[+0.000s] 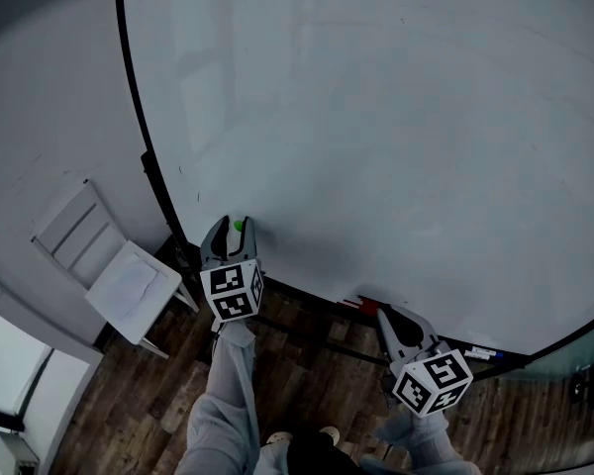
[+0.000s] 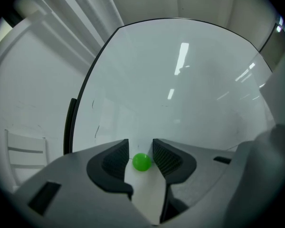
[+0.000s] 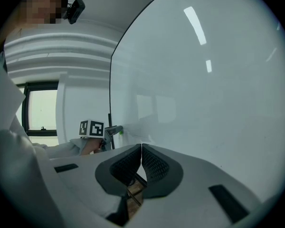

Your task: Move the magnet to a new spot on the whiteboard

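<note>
Green glossy ball magnet (image 2: 141,162) on the whiteboard (image 2: 180,94) sits between released jaws of left gripper (image 2: 141,144); right gripper (image 3: 141,148) clenched, empty.

Magnet (image 2: 141,162): one, small, round, bright green, glossy. Sits on the whiteboard (image 1: 376,117) near its lower left corner, close to the dark left frame edge. Lies between the parted jaws of the left gripper (image 2: 141,148), with a slim gap visible on the magnet's left side. Whiteboard: large, white, upright, thin dark frame, glossy face reflecting ceiling lights
</note>
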Available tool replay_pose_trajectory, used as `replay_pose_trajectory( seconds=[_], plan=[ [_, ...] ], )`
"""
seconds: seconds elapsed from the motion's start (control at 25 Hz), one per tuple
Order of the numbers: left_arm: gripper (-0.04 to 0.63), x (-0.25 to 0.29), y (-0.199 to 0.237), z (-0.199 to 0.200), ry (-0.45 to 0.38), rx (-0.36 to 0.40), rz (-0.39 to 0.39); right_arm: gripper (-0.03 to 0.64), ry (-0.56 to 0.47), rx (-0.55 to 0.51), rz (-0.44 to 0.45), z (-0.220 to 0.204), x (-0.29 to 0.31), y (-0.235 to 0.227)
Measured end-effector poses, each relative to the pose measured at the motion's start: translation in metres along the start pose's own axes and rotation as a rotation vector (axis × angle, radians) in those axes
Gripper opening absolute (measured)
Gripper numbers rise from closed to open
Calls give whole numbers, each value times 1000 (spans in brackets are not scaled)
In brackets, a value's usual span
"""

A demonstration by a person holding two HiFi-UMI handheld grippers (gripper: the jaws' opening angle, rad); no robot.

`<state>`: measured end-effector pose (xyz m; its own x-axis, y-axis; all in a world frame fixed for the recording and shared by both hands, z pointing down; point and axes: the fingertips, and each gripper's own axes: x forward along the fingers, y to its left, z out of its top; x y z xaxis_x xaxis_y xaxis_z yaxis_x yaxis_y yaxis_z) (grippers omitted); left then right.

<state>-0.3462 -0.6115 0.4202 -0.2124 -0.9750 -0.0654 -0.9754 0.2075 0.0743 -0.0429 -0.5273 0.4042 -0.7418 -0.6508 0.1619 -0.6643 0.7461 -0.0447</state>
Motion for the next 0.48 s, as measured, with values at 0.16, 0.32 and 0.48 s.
replay_pose_trajectory(
  seconds=[0.16, 0.32, 0.48],
  plan=[
    [150, -2, 0, 0, -5, -4, -2, 29, -1, 4, -6, 0, -4, -2],
    [150, -5, 2, -4, 3, -7, -7, 29, 3, 5, -11, -2, -4, -2],
    [152, -7, -3, -5, 13, 8, -35, 29, 5, 10, -12, -3, -4, 0]
  ],
)
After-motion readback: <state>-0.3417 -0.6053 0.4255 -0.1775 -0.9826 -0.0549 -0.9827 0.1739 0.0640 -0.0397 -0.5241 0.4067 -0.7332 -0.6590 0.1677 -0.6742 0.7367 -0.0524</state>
